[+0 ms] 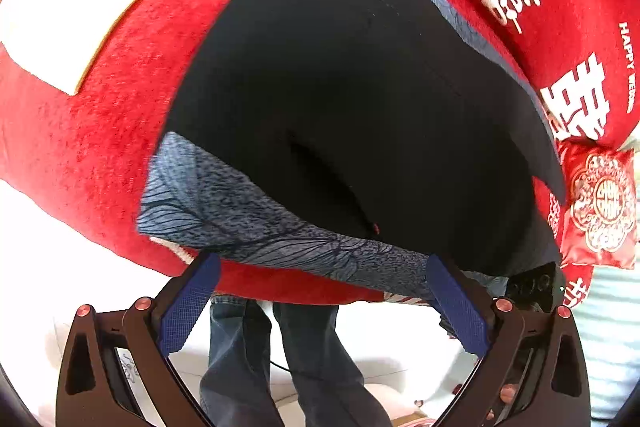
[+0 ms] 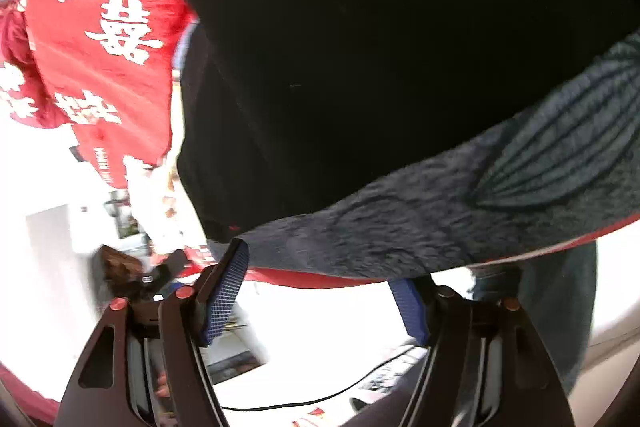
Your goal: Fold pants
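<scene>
black pants (image 1: 360, 99) lie just beyond both spread, empty jaws of left gripper (image 1: 324, 291) and right gripper (image 2: 324, 279).

The left wrist view looked out between its own spread blue fingers (image 1: 188, 303) from just off the near edge of the red printed cloth (image 1: 92, 147), facing across it and steeply down, close enough that the black pants (image 1: 340, 87) on a grey patterned mat (image 1: 240, 219) filled the middle. The right wrist view sat nearer still, low at the same near edge, so the pants (image 2: 380, 47) blacked out most of its upper field. Both shared the pants, the mat's (image 2: 440, 227) near border and the cloth's (image 2: 112, 39) white lettering.
</scene>
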The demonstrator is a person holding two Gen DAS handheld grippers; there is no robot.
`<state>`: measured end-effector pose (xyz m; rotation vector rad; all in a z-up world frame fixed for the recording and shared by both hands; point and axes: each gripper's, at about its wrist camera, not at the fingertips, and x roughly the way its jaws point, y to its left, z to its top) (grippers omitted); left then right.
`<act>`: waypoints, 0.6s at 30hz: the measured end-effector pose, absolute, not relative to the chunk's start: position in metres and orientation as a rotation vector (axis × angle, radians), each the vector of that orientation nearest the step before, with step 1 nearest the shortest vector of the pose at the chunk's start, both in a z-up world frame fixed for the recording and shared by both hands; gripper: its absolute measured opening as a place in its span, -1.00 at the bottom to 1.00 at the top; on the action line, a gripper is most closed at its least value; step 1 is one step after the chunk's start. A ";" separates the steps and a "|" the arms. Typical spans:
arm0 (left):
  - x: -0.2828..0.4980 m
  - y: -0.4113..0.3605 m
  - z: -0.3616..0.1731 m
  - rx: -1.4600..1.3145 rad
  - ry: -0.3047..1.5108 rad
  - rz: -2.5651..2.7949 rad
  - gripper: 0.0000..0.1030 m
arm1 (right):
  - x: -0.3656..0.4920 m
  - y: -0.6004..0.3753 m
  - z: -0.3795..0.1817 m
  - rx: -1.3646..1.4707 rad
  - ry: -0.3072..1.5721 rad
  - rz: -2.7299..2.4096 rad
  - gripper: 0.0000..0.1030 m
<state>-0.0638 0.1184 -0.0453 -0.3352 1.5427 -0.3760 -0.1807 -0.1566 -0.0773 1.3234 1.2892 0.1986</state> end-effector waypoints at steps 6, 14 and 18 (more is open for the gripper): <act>-0.062 0.120 -0.050 -0.338 1.554 -0.390 1.00 | -0.151 -0.138 -0.071 1.284 1.264 0.293 0.29; -0.067 0.131 -0.066 -0.557 1.609 -0.350 1.00 | -0.145 -0.134 -0.054 1.377 1.246 0.386 -0.69; -0.051 0.121 -0.063 -0.672 1.561 -0.373 1.00 | -0.134 -0.134 -0.031 1.371 1.220 0.444 -0.70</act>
